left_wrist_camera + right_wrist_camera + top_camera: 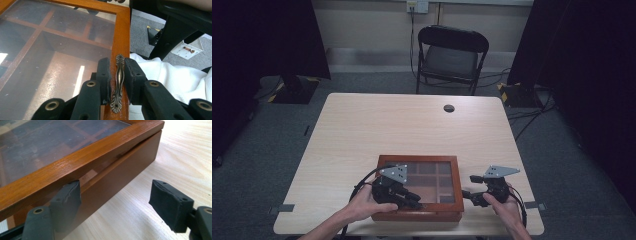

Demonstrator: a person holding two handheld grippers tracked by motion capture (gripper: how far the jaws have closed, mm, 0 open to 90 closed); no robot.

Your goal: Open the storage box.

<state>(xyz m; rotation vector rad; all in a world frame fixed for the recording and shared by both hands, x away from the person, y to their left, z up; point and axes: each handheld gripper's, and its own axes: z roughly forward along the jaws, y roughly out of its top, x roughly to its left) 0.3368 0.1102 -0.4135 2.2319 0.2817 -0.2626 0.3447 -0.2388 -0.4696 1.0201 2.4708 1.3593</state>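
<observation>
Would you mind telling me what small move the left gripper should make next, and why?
Probably lift gently: the left gripper has its jaws on either side of the brass handle on the glass lid, which already gapes slightly above the box base.

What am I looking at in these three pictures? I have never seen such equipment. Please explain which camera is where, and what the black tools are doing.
No robot is here: a person sits at a table and holds a black two-jaw gripper in each hand. The high view looks down from above. The other two pictures come from small cameras riding on the grippers, looking along their jaws.

On the table lies a wooden box with a glass lid; wooden dividers show through the glass. The left gripper has its jaws on either side of the small brass handle on the lid's front edge, close against it. The right gripper is open beside the box's right side, holding nothing. In its view a narrow gap shows between lid and box, so the lid seems slightly raised.
</observation>
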